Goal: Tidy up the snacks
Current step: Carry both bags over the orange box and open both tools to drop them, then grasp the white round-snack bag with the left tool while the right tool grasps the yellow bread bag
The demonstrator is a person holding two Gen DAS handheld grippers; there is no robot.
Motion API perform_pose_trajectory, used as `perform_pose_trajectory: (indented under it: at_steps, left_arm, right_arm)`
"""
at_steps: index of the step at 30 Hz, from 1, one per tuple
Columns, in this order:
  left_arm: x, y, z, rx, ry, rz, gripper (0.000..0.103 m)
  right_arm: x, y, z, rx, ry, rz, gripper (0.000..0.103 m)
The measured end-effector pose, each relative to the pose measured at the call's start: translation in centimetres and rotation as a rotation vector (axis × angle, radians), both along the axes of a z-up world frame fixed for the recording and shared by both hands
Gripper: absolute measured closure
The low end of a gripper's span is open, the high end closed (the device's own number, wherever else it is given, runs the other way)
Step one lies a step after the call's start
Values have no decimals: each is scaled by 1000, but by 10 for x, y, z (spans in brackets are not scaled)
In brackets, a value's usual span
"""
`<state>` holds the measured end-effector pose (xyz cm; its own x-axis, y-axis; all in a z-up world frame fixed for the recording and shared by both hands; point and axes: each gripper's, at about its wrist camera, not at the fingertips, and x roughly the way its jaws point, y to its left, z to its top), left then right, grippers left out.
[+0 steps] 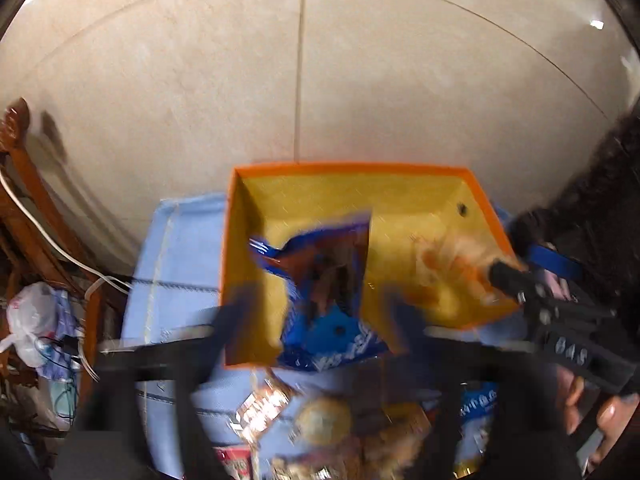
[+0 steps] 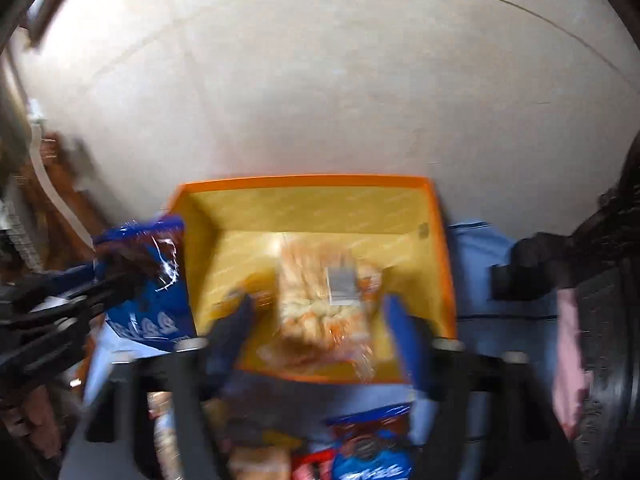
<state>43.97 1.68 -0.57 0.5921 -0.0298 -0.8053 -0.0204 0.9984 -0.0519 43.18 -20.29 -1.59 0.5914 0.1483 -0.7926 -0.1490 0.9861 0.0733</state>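
Both tongs hang over the orange box (image 1: 348,169) with their jaws spread, each with a packet loose between its fingers. Nothing shows the pads pressing on either packet.

On the left, the left gripper (image 1: 320,312) stands wide open around the blue snack bag (image 1: 328,280). That bag sits tilted against the box's near left wall, its lower end sticking out over the front rim. I judge this the weak spot: with so much of it hanging outside, the bag could tip back out onto the blue cloth (image 1: 180,248). A finger catching its crinkled top on the way out could also drag it along.

On the right, the right gripper (image 2: 320,320) is open too, around the clear orange-and-white snack packet (image 2: 320,304), which lies well inside the box near the middle. It looks safer, though the slippery wrap might cling to a pad.

Both grippers point steeply down and forward over the near rim, side by side and close together. The right one's body shows at the edge of the left view, so a careless pull-back could knock them together. More packets (image 1: 320,420) wait on the cloth below, just in front of the box.
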Motion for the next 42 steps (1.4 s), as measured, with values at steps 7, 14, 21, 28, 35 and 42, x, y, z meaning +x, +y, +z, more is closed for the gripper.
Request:
perform_pose_trajectory:
  at_steps: [7,14,21,28,35,42]
  left_arm:
    - [-20,-6,2,62,-58,-34,4]
    - [-108,12,-29,78,29,-63,4]
    - [-188,42,-80,85,177,-36,4]
    - [-211,15,-112,139,219,-100,4]
    - [-188,-5,-139,168,264,-124,4]
    - [-167,-13,-169,204,318,-153,4]
  right_arm:
    - [-35,-19,-8,29,-10,-6,16]
    - [-105,-42,-10,54,-1,-39,5]
    - [-183,-51,-40,66,94,-57,3]
    - [-226,-45,-63,44,163,-40,3]
    - [-233,-37,-59,22,146,-4,3]
    - [-219,-38,-65,9,158,3,3]
